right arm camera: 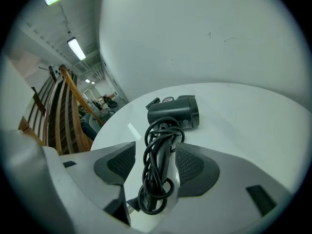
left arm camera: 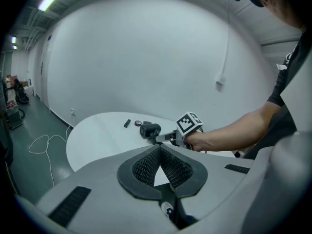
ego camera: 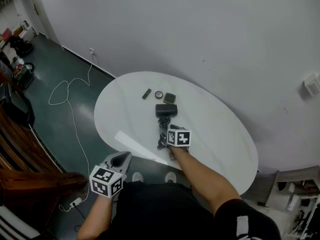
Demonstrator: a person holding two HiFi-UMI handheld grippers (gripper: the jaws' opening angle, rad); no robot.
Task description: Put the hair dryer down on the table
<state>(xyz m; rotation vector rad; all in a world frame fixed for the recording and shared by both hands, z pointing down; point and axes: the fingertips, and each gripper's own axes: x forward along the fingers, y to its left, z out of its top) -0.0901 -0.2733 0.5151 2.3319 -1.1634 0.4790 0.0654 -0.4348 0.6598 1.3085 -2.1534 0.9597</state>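
The grey left gripper [left arm camera: 160, 150] hangs pressed together, empty. The right gripper [right arm camera: 155, 154] stands spread either side of the black cord-wrapped hair dryer [right arm camera: 176, 112], which lies on the white oval table [ego camera: 125, 114]. Placing looks done, so the next move is to withdraw without snagging the cord.

Item: hair dryer [ego camera: 165, 111], 1 pc. Dk grey/black plastic, short round barrel, straight handle. Black cord [right arm camera: 156, 179] wound in loose loops along handle, plug end not clear. Pose: lying flat on its side. Loc.: table [ego camera: 125, 119], white oval top w/ glossy finish; barrel abt mid-surface twd far edge, handle running back twd near edge.
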